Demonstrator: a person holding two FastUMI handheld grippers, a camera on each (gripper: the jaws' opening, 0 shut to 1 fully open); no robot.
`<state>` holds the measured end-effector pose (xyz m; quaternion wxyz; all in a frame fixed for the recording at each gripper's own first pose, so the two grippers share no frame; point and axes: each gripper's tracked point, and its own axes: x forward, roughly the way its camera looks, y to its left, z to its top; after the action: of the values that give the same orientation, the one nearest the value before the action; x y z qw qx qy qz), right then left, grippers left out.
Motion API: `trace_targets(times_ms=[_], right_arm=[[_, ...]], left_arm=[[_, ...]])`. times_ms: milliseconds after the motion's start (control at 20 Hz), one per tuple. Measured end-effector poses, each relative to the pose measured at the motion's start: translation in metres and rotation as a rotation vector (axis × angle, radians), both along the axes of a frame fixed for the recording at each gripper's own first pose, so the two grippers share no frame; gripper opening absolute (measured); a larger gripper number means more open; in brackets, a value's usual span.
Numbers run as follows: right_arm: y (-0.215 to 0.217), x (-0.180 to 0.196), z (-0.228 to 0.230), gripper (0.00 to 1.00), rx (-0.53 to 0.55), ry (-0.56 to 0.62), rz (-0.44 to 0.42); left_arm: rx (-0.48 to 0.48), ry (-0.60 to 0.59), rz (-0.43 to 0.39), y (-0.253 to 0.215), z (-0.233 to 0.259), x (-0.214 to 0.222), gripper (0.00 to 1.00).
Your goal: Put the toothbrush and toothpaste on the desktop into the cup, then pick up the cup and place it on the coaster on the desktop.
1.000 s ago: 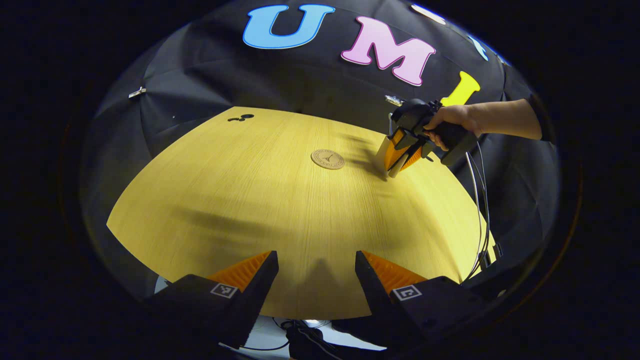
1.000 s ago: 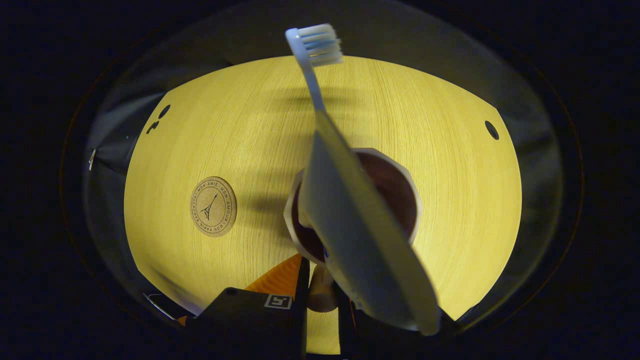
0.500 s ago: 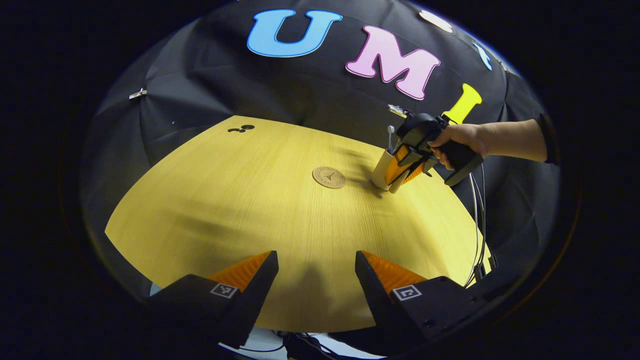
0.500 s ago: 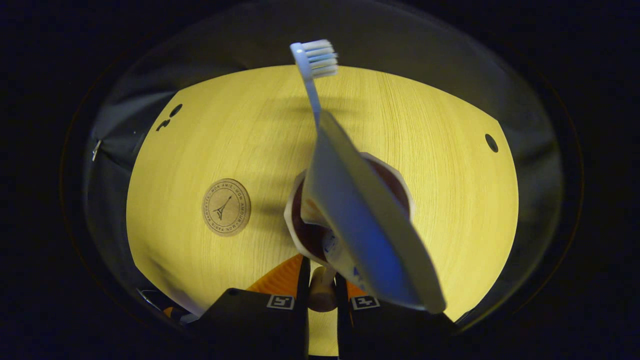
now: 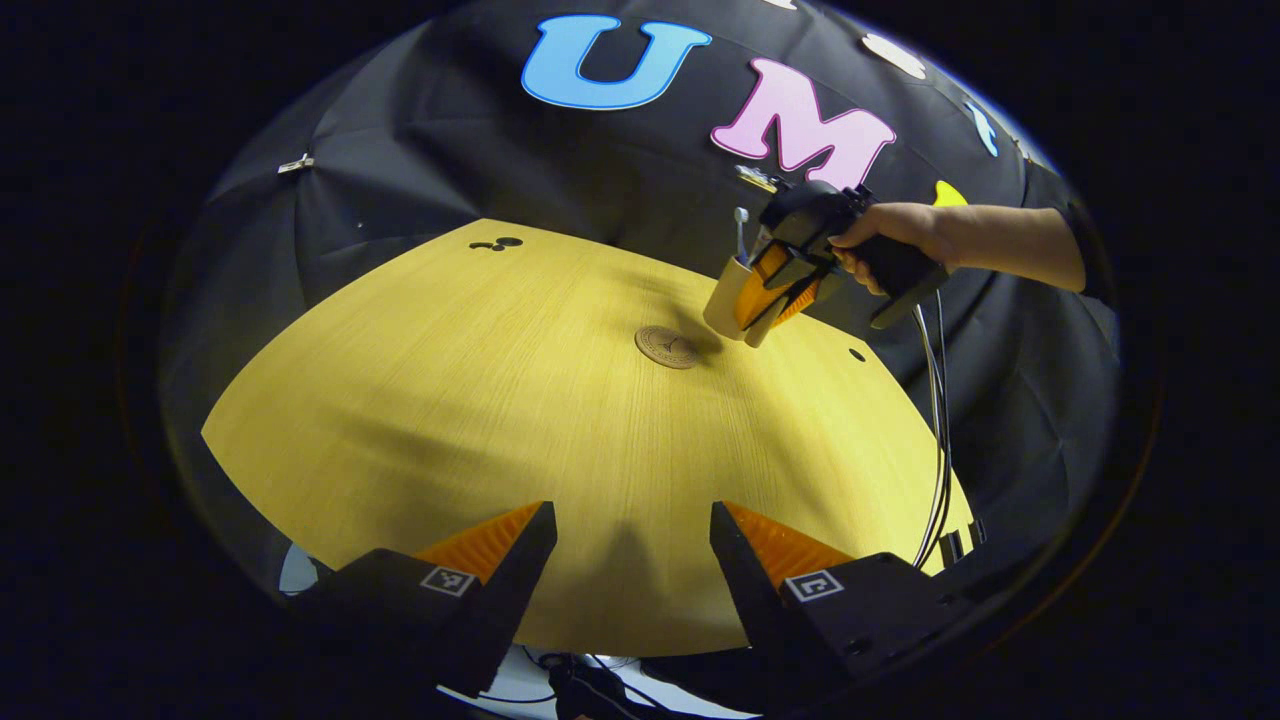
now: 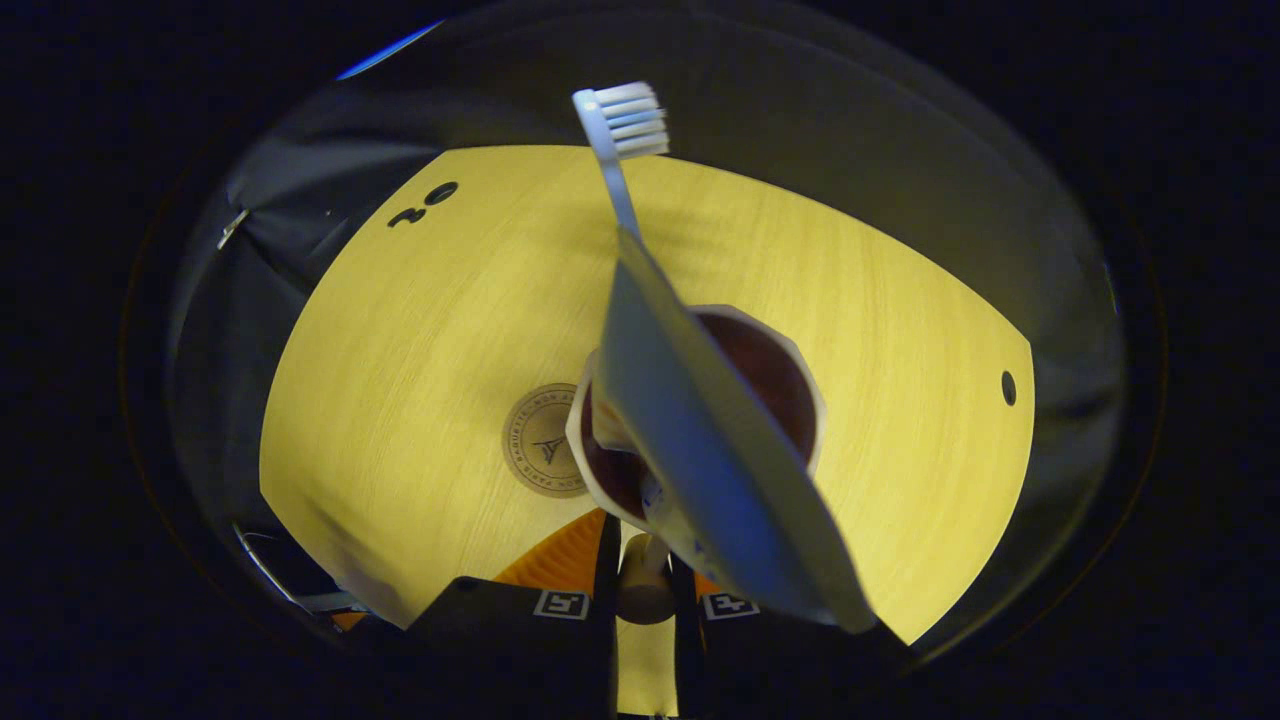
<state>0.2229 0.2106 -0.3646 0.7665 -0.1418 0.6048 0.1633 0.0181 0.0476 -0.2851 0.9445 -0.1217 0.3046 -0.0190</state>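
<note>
**Loaded cup carried above the coaster, empty jaws waiting**

Jaws spread wide and holding nothing: in the left gripper view, the left gripper hangs over the near edge of the yellow wooden surface. Far across it, a hand holds the right gripper, which carries the pale cup tilted and clear of the wood, just above and beside the round coaster. The toothbrush stands up out of the cup.

In the right gripper view, the right gripper's jaws are clenched on the cup's handle, pressing it from both sides. The cup hangs in front of the camera with its dark inside showing. The toothpaste leans out over the rim towards the lens, and the toothbrush rises behind it, bristles at the top. The coaster lies on the surface partly hidden behind the cup's left side, so the cup looks close to it but probably not yet centred.

The filling appears done; setting down is what remains. The risk lies in the tilt: with a tall tube and brush leaning on the rim, a crooked or hurried landing could tip the cup or spill its contents. Held by the handle alone, the cup may also swing, and could land half off the coaster or push it aside.
</note>
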Motion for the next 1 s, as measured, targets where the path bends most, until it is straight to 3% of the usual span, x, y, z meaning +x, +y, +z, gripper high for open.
trace_targets(times_ms=[100,150,250,300,400,450,500,700,1000], right_arm=[[0.013,-0.005,-0.003,0.22,-0.011,0.009,0.038],[0.018,-0.008,-0.003,0.26,-0.016,0.013,0.057],[0.02,-0.014,-0.006,0.22,-0.029,0.025,0.097],[0.023,-0.017,-0.009,0.26,-0.033,0.034,0.105],[0.028,-0.021,-0.015,0.26,-0.041,0.055,0.115],[0.029,-0.016,-0.015,0.22,-0.039,0.03,0.116],[0.03,-0.015,-0.016,0.27,-0.04,0.022,0.119],[0.032,-0.016,-0.016,0.22,-0.037,0.023,0.115],[0.039,-0.022,-0.026,0.28,-0.036,0.052,0.136]], left_arm=[[-0.003,-0.005,0.008,0.003,0.002,0.0,0.96],[-0.003,-0.003,0.011,0.005,0.001,-0.002,0.96],[-0.004,0.004,0.011,0.009,-0.002,-0.004,0.96],[-0.001,0.007,0.019,0.013,-0.003,-0.004,0.96],[-0.005,0.011,0.035,0.019,-0.003,-0.007,0.96],[-0.008,0.013,0.043,0.022,-0.004,-0.01,0.96],[-0.011,0.015,0.051,0.024,-0.003,-0.011,0.96],[-0.016,0.025,0.073,0.032,-0.006,-0.016,0.96],[-0.001,0.024,0.066,0.03,-0.006,-0.011,0.96]])
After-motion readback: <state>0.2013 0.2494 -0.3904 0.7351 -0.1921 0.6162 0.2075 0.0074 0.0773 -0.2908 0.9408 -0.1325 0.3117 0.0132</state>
